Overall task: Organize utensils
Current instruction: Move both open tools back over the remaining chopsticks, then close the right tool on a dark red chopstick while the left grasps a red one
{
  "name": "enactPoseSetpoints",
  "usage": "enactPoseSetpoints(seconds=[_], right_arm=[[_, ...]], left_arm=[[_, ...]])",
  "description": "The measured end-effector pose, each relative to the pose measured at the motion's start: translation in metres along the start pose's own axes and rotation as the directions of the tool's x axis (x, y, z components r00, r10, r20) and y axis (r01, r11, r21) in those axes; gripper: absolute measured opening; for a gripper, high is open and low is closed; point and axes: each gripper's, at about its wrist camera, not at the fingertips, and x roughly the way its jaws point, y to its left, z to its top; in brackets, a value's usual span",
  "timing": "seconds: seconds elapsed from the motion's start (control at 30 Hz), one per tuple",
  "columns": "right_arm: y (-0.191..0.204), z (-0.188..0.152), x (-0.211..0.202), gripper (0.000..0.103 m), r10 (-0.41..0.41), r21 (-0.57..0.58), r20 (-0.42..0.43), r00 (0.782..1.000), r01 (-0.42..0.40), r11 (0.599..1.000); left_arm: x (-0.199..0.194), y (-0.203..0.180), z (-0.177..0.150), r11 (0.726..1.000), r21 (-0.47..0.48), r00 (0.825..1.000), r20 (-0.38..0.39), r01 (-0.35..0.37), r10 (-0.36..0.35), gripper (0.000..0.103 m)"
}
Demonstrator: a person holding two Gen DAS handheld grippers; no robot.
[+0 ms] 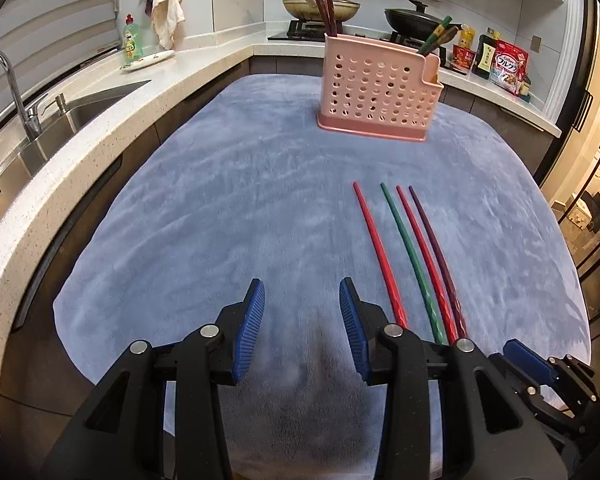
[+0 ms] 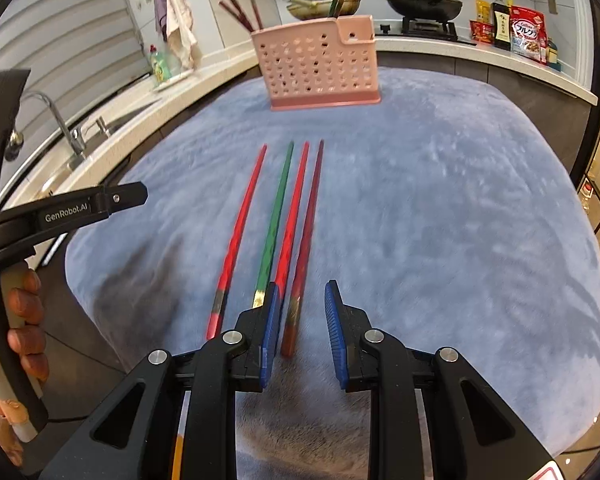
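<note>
Several chopsticks lie side by side on a blue cloth [image 1: 220,200]: a red one [image 2: 240,236], a green one [image 2: 276,216], another red one [image 2: 294,216] and a dark maroon one [image 2: 308,224]. They also show in the left wrist view, the red one [image 1: 376,248] leftmost. A pink perforated utensil holder [image 1: 374,92] stands at the far end with chopsticks in it; it also shows in the right wrist view [image 2: 320,68]. My left gripper [image 1: 302,320] is open and empty, left of the chopsticks. My right gripper [image 2: 300,320] is open, with the maroon chopstick's near end between its fingers.
A counter with a sink [image 1: 80,108] and tap runs along the left. A stove with pans [image 1: 416,20] and food packets [image 1: 508,66] stand behind the holder. A glass door is at the right. The left gripper's body [image 2: 60,212] shows at the left of the right wrist view.
</note>
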Motion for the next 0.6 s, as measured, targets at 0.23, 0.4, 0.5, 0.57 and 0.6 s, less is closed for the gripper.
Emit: enactPoseSetpoints(seconds=[0.23, 0.4, 0.5, 0.57, 0.6], right_arm=[[0.001, -0.009, 0.012, 0.023, -0.019, -0.009, -0.032, 0.999, 0.019, 1.0], [-0.001, -0.012, 0.017, 0.023, -0.028, -0.009, -0.045, 0.999, 0.028, 1.0], [-0.002, -0.013, 0.02, 0.021, -0.035, -0.011, -0.05, 0.998, 0.035, 0.999], [-0.001, -0.015, 0.02, 0.019, -0.046, -0.02, -0.046, 0.998, 0.045, 0.999], [-0.001, -0.015, 0.02, 0.017, -0.052, -0.025, -0.044, 0.998, 0.051, 0.998]], left_arm=[[0.007, -0.002, -0.009, 1.0, 0.002, 0.999, -0.03, 0.012, -0.012, 0.037], [0.01, -0.005, -0.014, 1.0, 0.007, 0.999, -0.043, 0.02, -0.02, 0.037], [0.011, -0.007, -0.015, 0.999, 0.01, 0.998, -0.051, 0.031, -0.031, 0.037], [0.012, -0.009, -0.017, 0.999, 0.009, 0.998, -0.056, 0.038, -0.038, 0.037], [0.012, -0.01, -0.017, 0.999, 0.01, 0.997, -0.059, 0.042, -0.041, 0.041]])
